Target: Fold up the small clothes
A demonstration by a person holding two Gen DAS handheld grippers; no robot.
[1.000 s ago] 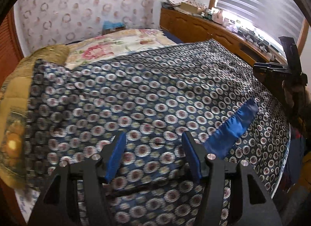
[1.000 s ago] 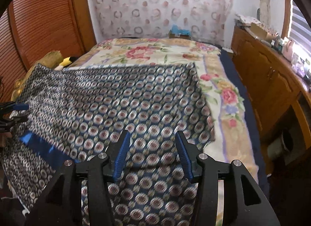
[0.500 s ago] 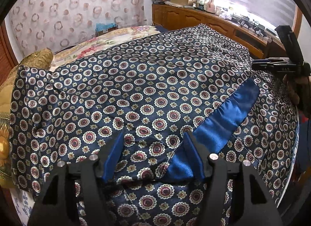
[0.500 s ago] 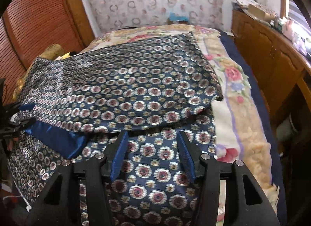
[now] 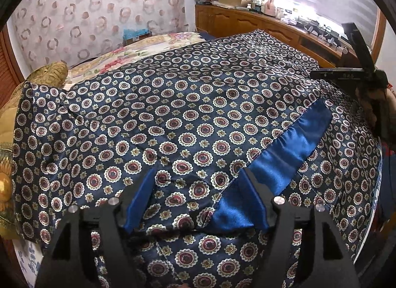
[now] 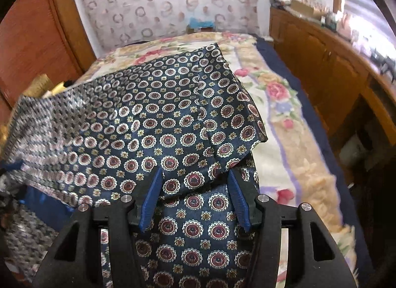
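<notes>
Hovering unclenched, both the left tool (image 5: 198, 198), just widening, and right tool (image 6: 195, 198) straddled glossy medallion-print satin garment (image 5: 173, 119); plain blue band (image 5: 279, 164) at two o'clock.

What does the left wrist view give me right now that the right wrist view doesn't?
Left wrist only: the plain blue satin band sharply, running to the left gripper, whose jaws have just been opening, and the right gripper from outside. Right wrist only: the garment's folded-over edge, the floral blanket beside it, and the right gripper's open jaws. Both: the medallion-print garment on the bed.
</notes>
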